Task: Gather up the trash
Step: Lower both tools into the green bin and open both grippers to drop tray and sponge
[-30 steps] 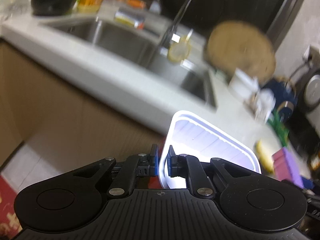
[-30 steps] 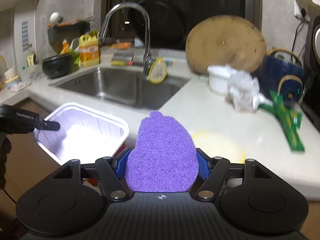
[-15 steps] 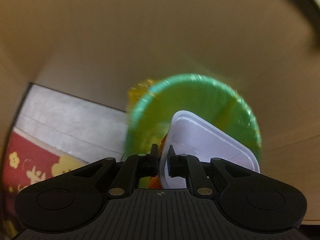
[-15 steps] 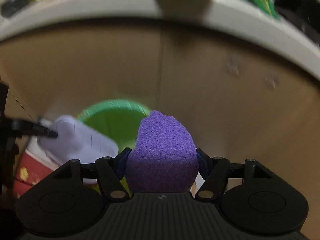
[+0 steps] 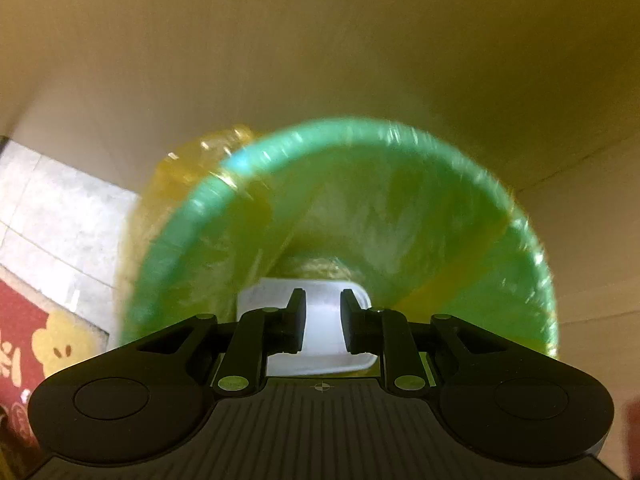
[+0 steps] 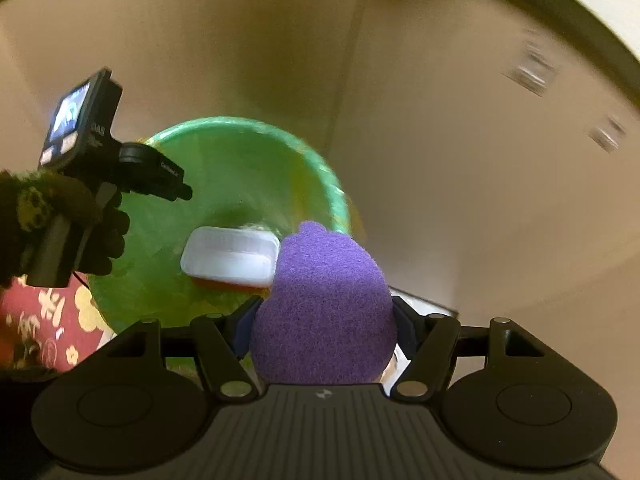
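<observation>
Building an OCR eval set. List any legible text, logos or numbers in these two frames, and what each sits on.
Nothing reads cleanly.
Left gripper, seen from the right wrist: white lettering near its small screen, maybe "OAS", partly cut off.
A second white print on its black arm: too small and blurred.
Red floor mat: gold motifs, possibly characters, unreadable.
White plastic container, purple sponge, green trash bin: none.

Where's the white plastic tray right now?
In both wrist views, the white plastic tray is inside the green trash bin, free of the open left gripper, beside the purple sponge.
</observation>
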`<move>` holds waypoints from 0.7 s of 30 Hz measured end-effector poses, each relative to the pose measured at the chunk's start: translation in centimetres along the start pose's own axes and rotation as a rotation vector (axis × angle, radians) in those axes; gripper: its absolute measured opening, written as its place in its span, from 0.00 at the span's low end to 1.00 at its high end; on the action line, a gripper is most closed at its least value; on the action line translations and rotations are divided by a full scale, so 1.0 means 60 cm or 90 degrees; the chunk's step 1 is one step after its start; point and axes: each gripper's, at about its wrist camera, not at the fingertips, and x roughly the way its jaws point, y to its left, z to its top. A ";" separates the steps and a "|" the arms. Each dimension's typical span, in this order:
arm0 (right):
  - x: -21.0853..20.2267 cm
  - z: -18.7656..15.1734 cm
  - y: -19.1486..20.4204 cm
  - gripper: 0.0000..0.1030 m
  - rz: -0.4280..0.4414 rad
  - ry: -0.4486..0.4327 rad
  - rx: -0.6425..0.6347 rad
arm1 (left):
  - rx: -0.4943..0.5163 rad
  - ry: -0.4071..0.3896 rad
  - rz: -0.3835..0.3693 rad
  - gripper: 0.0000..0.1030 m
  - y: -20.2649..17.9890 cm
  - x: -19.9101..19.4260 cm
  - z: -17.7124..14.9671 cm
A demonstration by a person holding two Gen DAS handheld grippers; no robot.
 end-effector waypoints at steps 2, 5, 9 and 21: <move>0.019 0.022 0.011 0.66 0.021 -0.001 -0.022 | -0.035 -0.020 -0.017 0.21 0.017 -0.043 0.008; 0.038 0.057 0.028 0.66 0.063 -0.007 -0.044 | -0.084 -0.047 -0.030 0.21 0.044 -0.119 0.010; 0.064 0.108 0.060 0.67 0.132 -0.007 -0.073 | -0.122 -0.073 -0.026 0.21 0.065 -0.215 -0.008; 0.074 0.159 0.071 0.70 0.181 0.004 -0.121 | -0.225 -0.123 0.020 0.21 0.121 -0.357 -0.062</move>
